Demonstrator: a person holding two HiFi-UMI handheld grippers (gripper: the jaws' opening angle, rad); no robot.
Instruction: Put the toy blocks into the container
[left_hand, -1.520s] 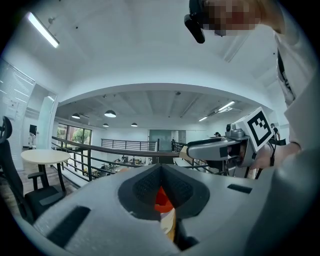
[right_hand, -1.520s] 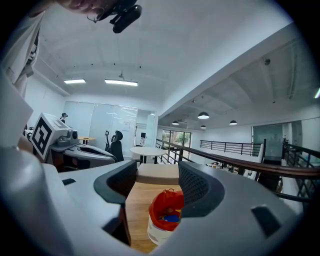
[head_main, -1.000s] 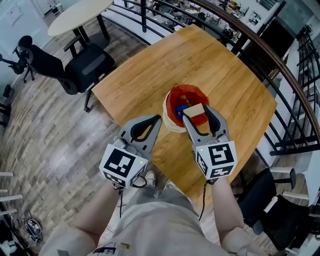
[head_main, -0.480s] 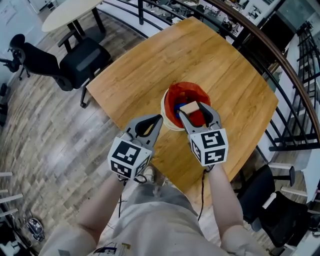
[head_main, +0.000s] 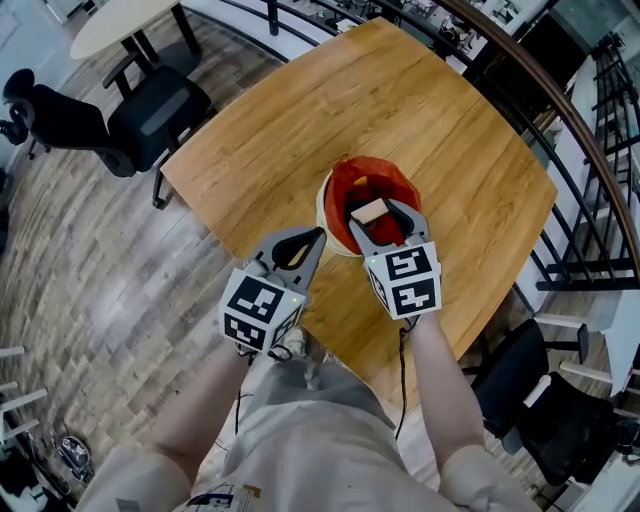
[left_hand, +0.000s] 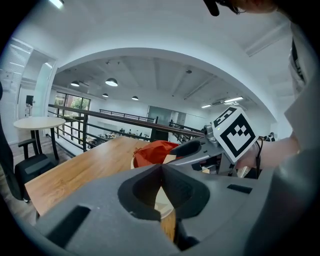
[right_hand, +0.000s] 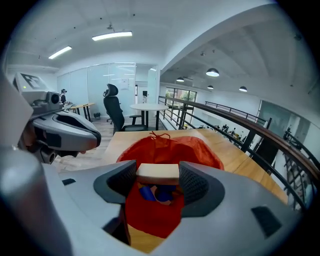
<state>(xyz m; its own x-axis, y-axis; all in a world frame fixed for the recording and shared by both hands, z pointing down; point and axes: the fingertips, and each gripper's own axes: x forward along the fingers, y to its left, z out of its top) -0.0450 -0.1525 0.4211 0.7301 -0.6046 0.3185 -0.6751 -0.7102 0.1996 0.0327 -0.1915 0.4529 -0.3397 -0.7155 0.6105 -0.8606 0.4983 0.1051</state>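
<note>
A pale wooden block (head_main: 369, 211) (right_hand: 158, 173) is clamped in my right gripper (head_main: 377, 217) (right_hand: 158, 176), which is shut on it above the mouth of the container (head_main: 372, 186), a white tub lined with a red bag (right_hand: 170, 150). Blue blocks (right_hand: 154, 192) lie inside the bag under the held block. My left gripper (head_main: 310, 237) (left_hand: 161, 167) is shut with nothing between its jaws; it hovers near the table's front edge, left of the container (left_hand: 155, 152).
The wooden table (head_main: 300, 130) carries only the container. Black office chairs (head_main: 120, 115) and a round pale table (head_main: 115, 25) stand to the left. A railing (head_main: 560, 130) runs along the table's far and right sides.
My right gripper has carried the wooden block forward, from the container's near rim to over its opening. The left gripper has barely moved.
</note>
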